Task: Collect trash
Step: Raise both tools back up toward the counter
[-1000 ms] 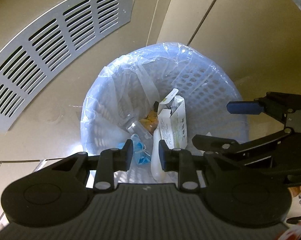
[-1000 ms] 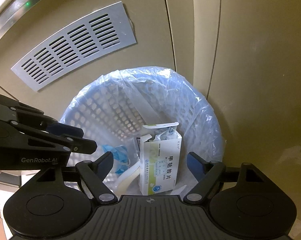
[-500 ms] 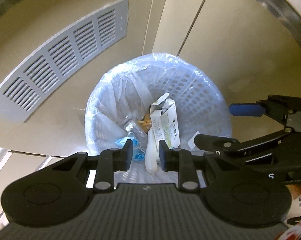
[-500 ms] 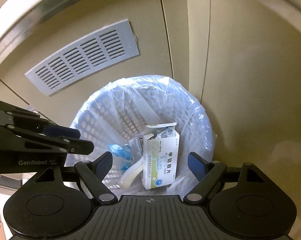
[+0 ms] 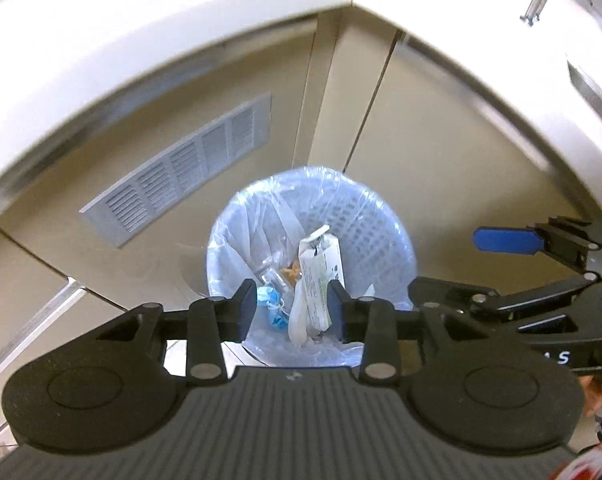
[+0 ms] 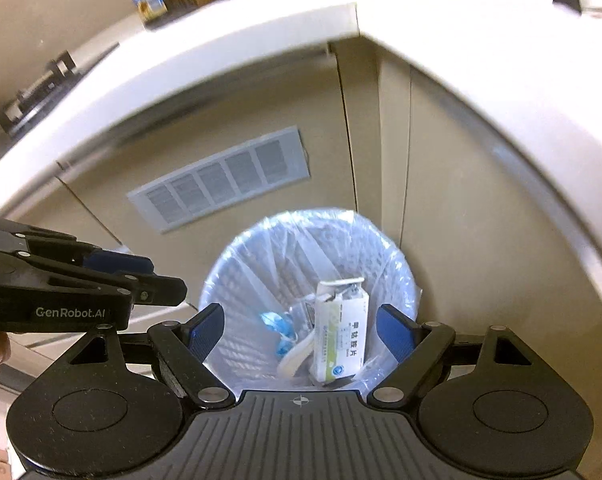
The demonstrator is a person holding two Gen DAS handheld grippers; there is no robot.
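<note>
Jaws of both grippers — left (image 5: 293,311), right (image 6: 299,332) — gape empty above the bin (image 6: 397,280).

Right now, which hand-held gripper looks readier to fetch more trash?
Probably the right hand-held gripper: its jaws stand wide apart and empty above the trash bin. The left hand-held gripper is also empty, but its gap is narrower.

Lined mesh waste basket (image 6: 389,264), centre: medicine box (image 6: 341,336), blue mask (image 6: 275,326). Right gripper (image 6: 299,332) at 6 o'clock, jaws apart, empty. Left gripper (image 6: 137,280) at 9 o'clock. Vent grille (image 6: 221,178) at 11 o'clock.
</note>
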